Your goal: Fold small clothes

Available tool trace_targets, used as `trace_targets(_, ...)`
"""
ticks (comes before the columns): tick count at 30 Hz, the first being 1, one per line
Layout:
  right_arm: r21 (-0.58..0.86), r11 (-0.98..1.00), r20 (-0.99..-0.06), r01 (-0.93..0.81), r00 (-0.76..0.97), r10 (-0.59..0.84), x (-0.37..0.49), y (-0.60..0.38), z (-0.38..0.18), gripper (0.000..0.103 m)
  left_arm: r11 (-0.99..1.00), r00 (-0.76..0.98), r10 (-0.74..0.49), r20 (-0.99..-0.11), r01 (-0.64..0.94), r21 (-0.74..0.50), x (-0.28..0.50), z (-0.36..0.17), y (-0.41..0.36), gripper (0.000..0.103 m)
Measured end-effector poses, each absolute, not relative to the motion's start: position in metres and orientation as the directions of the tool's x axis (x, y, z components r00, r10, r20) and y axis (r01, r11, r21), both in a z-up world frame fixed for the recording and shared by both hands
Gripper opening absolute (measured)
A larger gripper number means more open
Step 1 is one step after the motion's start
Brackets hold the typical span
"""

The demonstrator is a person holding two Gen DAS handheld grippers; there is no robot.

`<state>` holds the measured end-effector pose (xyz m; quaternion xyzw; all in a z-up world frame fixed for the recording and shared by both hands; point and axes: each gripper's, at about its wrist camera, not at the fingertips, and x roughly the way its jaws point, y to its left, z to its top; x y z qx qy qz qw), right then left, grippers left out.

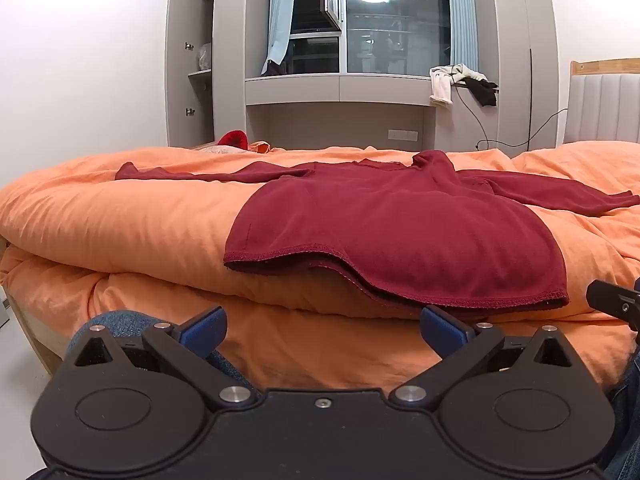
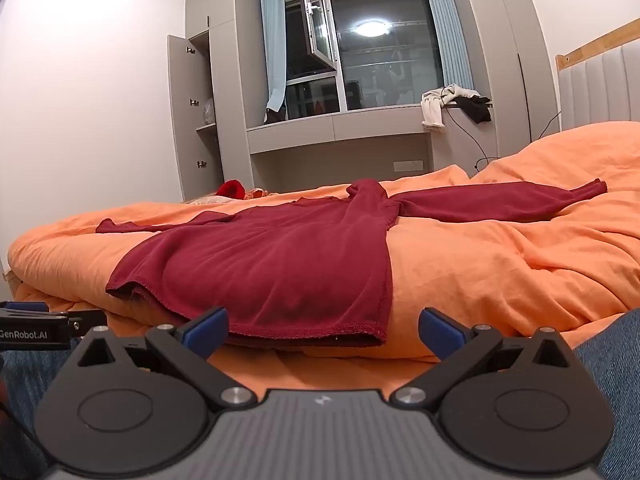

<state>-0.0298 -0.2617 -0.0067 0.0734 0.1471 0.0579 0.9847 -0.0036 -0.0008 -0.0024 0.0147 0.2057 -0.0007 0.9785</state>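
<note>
I see the dark red sweater (image 1: pixel 400 232) lying flat on the orange duvet (image 1: pixel 120 220) of the bed, hem toward me, collar away at twelve o'clock. One sleeve stretches out toward nine o'clock and the other toward three o'clock. The hem's left part is lifted a little, showing a dark gap beneath. In the right wrist view the sweater (image 2: pixel 280 264) sits left of centre, its hem just beyond my blue pads (image 2: pixel 204 330).

My left tool (image 1: pixel 322 330) is spread wide and holds nothing, hovering short of the hem. My right tool (image 2: pixel 322 330) is likewise spread and holds nothing, near the hem's right corner. The two tools are side by side, each catching the other's edge in view.

Farther off at twelve o'clock is a window (image 1: pixel 396 16) with blue curtains (image 1: pixel 280 12), and clothes (image 1: pixel 460 82) are heaped on the ledge below it. A cupboard (image 1: pixel 188 60) stands open at ten o'clock, and the headboard (image 1: pixel 604 104) stands at two o'clock.
</note>
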Motion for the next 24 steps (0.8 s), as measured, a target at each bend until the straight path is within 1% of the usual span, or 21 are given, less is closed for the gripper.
trace_targets(24, 0.167, 0.982, -0.283, -0.09, 0.95, 0.136, -0.0303, -0.2629, -0.0075, 0.103, 1.0, 0.914, 0.004, -0.405, 0.009, 0.028, -0.0033, -0.0022, -0.0004, 0.103)
